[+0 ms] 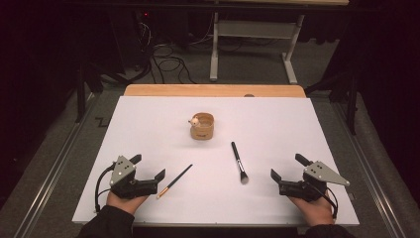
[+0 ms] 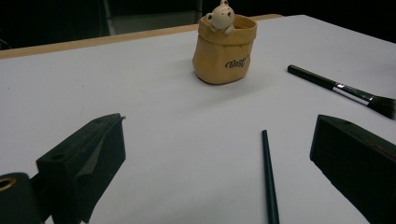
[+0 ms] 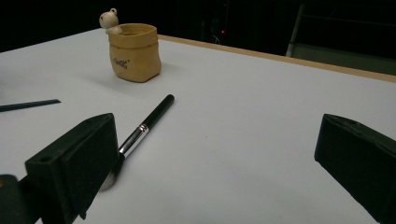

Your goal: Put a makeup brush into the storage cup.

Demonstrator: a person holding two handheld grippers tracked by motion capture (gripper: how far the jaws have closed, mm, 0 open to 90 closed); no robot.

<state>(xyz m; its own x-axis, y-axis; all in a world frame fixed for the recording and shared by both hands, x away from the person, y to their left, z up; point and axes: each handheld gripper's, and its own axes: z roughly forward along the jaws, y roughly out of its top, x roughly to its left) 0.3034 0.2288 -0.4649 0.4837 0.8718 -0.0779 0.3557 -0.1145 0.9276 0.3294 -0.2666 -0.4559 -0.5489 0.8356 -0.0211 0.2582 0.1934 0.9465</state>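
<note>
Nearer than one tan bag-shaped ceramic cup [image 1: 202, 126] lie two brushes: thin gold-tipped [image 1: 174, 181] beside left gripper [image 1: 148, 173], broad silver-ferruled [image 1: 239, 162] beside right gripper [image 1: 287, 170]; both jaws wide, empty.

From my seat the white surface [image 1: 148, 129] lies mostly bare, so I see wide room on both flanks. Ahead of my left gripper [image 1: 148, 172] a thin dark brush [image 1: 174, 181] lies slantwise just beside its jaw. The thicker brush [image 1: 239, 162] lies left of my right gripper [image 1: 286, 167], near but apart. Between the two brushes runs an open lane to the yellow cup [image 1: 202, 126], which stands alone mid-surface, well apart from everything.
</note>
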